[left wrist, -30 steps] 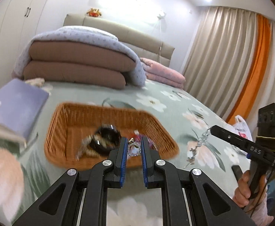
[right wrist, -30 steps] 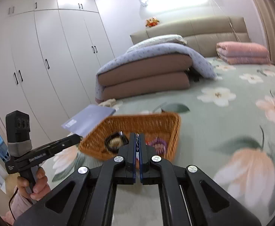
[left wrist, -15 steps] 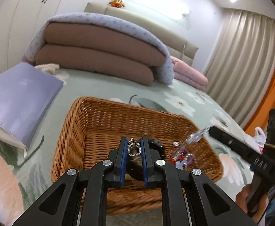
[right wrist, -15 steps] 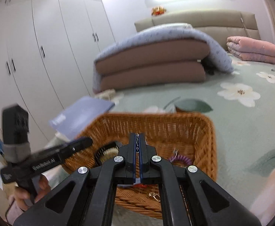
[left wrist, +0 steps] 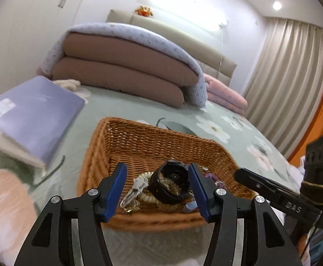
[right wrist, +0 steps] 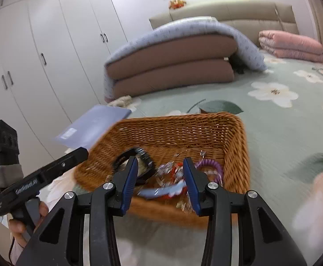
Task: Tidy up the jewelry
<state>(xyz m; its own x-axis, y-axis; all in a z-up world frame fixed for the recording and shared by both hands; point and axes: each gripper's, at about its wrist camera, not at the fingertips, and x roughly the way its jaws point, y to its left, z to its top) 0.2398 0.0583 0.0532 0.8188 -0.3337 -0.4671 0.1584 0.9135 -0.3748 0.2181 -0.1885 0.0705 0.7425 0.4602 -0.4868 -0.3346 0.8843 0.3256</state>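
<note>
A wicker basket [left wrist: 139, 130] sits on the floral bedspread and holds a black watch [left wrist: 170, 184], a cream bead bracelet [left wrist: 147, 196] and a silver piece [left wrist: 134, 188]. My left gripper [left wrist: 157, 165] hangs over the basket's near side, its jaws opening, with nothing pressed between the blue pads. In the right wrist view the basket [right wrist: 183, 119] also shows a purple coil bracelet [right wrist: 210, 166] and red, sparkly jewelry [right wrist: 172, 170]. My right gripper [right wrist: 160, 159] hovers above these, jaws opening and empty. A blurred pale piece [right wrist: 161, 190] lies below it.
A purple book [left wrist: 33, 110] rests on the bed left of the basket. Folded brown quilts [left wrist: 121, 75] and a pink blanket [left wrist: 225, 93] lie behind. White wardrobe doors [right wrist: 39, 55] stand at the left. A hand [right wrist: 19, 226] grips the left gripper's handle.
Both grippers came forward and down over the basket. The left one let go of the silver pendant and the right one released its chain; both now stand apart.
</note>
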